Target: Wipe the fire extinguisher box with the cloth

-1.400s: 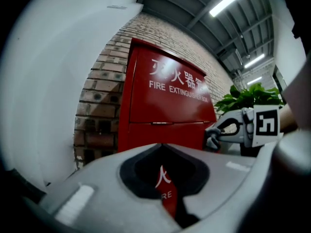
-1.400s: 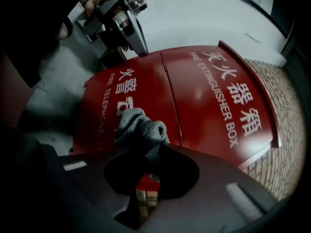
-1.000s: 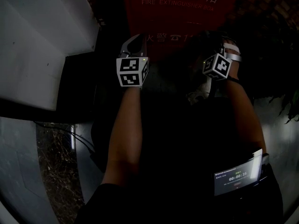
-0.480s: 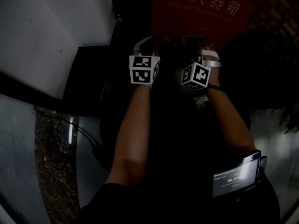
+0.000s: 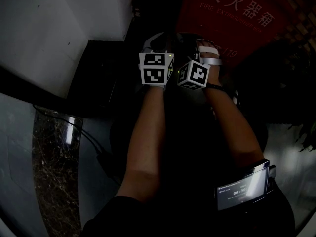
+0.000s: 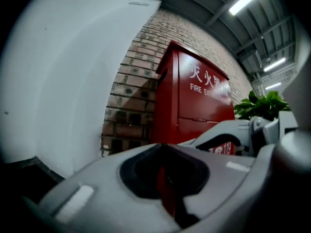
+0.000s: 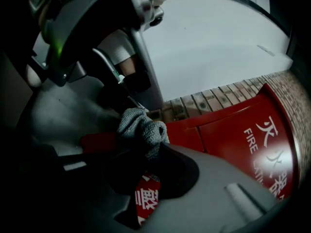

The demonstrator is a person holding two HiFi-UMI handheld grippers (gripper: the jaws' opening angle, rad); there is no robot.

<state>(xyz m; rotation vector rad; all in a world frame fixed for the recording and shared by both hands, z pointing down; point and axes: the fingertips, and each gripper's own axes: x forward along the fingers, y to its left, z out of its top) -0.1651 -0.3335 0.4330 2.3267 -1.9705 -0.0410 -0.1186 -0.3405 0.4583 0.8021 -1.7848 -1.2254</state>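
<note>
The red fire extinguisher box (image 5: 232, 14) with white lettering stands ahead at the upper right of the dim head view; it also fills the right gripper view (image 7: 243, 130). A small grey cloth (image 7: 142, 129) is bunched at the tip of my right gripper (image 7: 146, 147), which is shut on it. My left gripper (image 6: 163, 148) has its jaws together with nothing visible between them, and its tip reaches close to the cloth. In the head view the left gripper (image 5: 154, 43) and right gripper (image 5: 202, 51) are side by side in front of the box (image 6: 204, 106).
A white wall panel (image 5: 54, 28) rises on the left, and a brick wall (image 6: 131, 96) stands behind the box. A green potted plant (image 6: 262, 108) stands to the right of the box. A dark cable (image 5: 74, 132) runs over the floor at lower left.
The right gripper has moved left until its marker cube is next to the left one. The head view has swung, so the red box now lies further right.
</note>
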